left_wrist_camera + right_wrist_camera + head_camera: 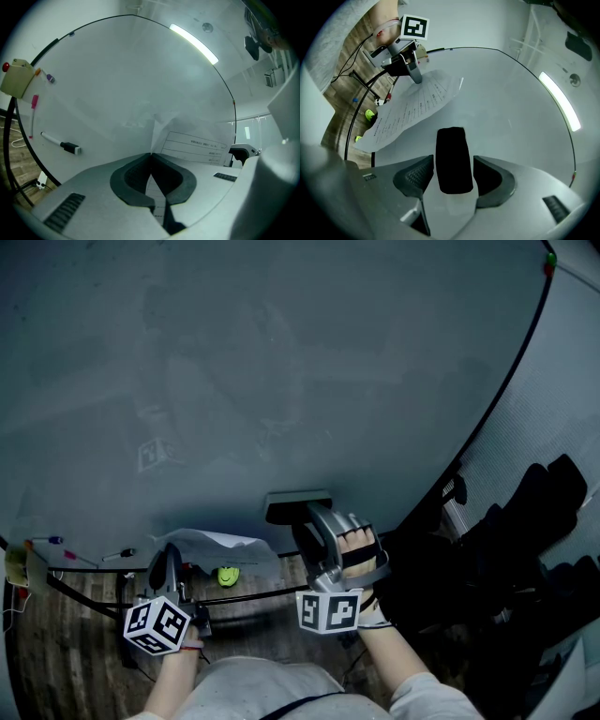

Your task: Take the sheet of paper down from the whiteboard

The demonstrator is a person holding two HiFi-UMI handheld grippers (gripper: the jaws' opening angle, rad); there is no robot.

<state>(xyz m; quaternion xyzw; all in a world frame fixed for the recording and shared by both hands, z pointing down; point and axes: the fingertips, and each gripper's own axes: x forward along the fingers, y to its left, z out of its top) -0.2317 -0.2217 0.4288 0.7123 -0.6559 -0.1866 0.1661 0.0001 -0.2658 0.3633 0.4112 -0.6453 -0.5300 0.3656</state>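
Left gripper (151, 154), closest to its own camera, is clenched with both pads together on one edge of the sheet of paper (197, 143). The printed sheet rises past the jaw tips and bows out in front of the lower part of the whiteboard (281, 381). From the right gripper view most of it hangs clear of the board. Whether its far corner touches the surface cannot be told.

Right gripper (453, 159) stands wide, its jaws grasping a black block (450, 140) by the narrow sides. The block looks like a board eraser or magnet bar, and sits at or just off the board face.

Risks, as judged:
- The sheet is carried by a single pinch at one edge. A quick pull away could crease or tear it there, or slip it from the pads.
- If any corner clings to the board, drawing back would rip it.
- The block is gripped near the jaws' full spread. A slight easing could drop it to the wooden floor (84, 652).
- The loose end of the sheet may swing onto the right gripper.

Pose: both grippers point level at the board. The left sits low by the bottom rail. The right hand (359, 559) is higher and further right, wrapped round its handle, with the forearm reaching up from the frame's lower edge.
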